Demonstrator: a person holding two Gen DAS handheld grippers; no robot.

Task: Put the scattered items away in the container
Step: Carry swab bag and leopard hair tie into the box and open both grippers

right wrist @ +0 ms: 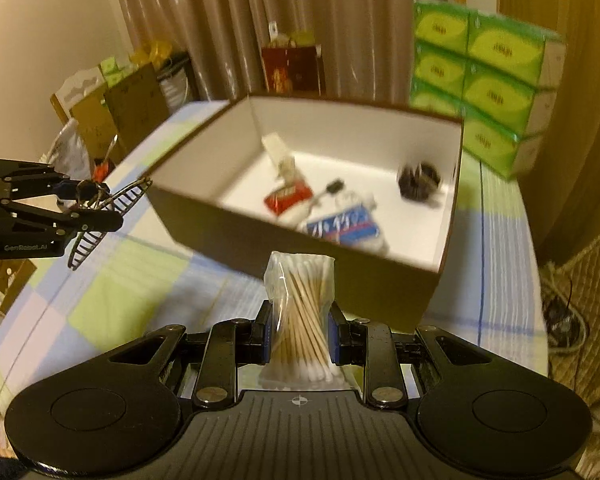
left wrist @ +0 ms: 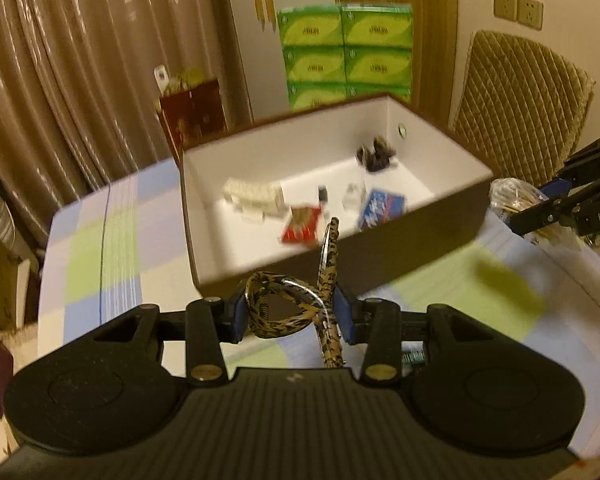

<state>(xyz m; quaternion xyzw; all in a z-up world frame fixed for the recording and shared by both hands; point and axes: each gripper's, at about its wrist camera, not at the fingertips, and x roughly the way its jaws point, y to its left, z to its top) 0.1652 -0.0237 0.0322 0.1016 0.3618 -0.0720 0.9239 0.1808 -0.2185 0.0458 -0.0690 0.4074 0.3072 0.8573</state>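
The left gripper [left wrist: 290, 316] pinches a leopard-print hair clip [left wrist: 288, 304] between its pads. The right gripper [right wrist: 298, 334] is clamped on a bag of cotton swabs [right wrist: 300, 312]. At twelve o'clock from both sits the box [left wrist: 380, 256], on the checked cloth [left wrist: 112, 264], holding a red packet [left wrist: 302, 226] and a blue packet [left wrist: 382, 208].

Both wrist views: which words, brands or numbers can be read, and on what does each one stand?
"DAS", cut off at the frame edge: right hand-held gripper.
"GenRobot.AI", faint: left hand-held gripper.
Green tissue packs: print too blurred.
Red packet and blue packet: print too blurred.
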